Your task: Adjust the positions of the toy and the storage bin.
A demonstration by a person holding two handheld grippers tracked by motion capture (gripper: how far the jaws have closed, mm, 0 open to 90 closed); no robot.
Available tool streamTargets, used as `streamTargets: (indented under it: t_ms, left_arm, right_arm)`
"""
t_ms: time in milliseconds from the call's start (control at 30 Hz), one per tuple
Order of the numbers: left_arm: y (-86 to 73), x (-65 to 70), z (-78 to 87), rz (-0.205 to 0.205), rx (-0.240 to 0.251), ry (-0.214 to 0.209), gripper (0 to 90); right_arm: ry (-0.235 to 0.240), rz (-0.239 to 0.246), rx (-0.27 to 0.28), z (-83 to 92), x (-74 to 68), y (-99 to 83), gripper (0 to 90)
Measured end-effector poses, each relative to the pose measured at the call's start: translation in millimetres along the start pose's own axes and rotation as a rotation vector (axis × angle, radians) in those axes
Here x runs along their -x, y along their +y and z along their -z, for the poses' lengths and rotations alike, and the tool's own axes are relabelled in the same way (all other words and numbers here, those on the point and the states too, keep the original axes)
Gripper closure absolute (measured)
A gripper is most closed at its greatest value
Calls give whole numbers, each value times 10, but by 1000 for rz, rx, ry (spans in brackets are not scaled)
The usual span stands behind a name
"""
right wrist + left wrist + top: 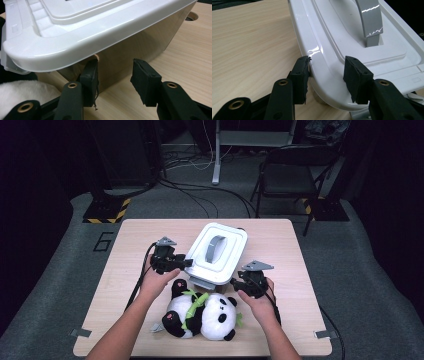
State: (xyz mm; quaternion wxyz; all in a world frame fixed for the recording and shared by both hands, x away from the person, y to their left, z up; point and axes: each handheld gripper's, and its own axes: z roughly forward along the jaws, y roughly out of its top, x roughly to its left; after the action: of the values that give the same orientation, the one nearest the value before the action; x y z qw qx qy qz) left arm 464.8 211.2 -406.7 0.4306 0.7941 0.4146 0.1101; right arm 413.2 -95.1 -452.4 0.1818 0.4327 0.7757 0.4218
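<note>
Lab or studio: dark curtains, floor cables (200, 195), hazard-taped stand bases (106, 211).

Plush panda (202, 312) lying at table's (135, 245) near edge; folding chair (292, 175) on floor beyond table.

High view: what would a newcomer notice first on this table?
A white storage box with a grey handle on its lid sits mid-table. The left gripper and right gripper meet its near corners. A panda plush toy lies at the near edge between the forearms.
</note>
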Motion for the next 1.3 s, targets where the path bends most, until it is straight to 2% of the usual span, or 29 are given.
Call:
streamTargets:
  t_ms: [100,300,433,533,867,933,967,1033,1067,1200,1233,1267,1300]
  left_arm:
    - [-26,-66,38,22,10,11,553]
    - [-66,-131,128,21,7,43,552]
    - [-121,-201,225,45,9,68,552]
    - [-169,-262,318,54,12,103,552]
    - [-292,-386,504,100,26,143,552]
    - [-304,-415,544,105,18,146,552]
    - [-308,-421,558,112,18,141,542]
    - [-315,-421,572,123,29,127,538]
    - [-315,-415,581,118,27,127,505]
    - [-314,-380,589,100,32,143,480]
    - [-317,-357,614,91,37,152,476]
    - [-317,-357,614,91,37,152,467]
    - [-318,-350,643,81,41,152,466]
  right_arm:
    - [8,0,1,-73,-37,45,563]
    - [22,7,9,-174,-111,104,606]
    - [45,19,4,-260,-172,165,619]
    - [84,39,6,-334,-264,217,615]
    - [158,85,-4,-454,-453,315,606]
    - [180,97,-17,-482,-485,332,564]
    - [211,97,-28,-504,-484,332,528]
    - [221,92,-37,-505,-484,328,513]
    - [227,100,-46,-488,-478,324,507]
    - [234,103,-36,-424,-464,331,501]
    - [237,100,-33,-347,-457,334,500]
    - [237,100,-33,-347,-457,334,500]
    - [243,115,-31,-290,-449,328,495]
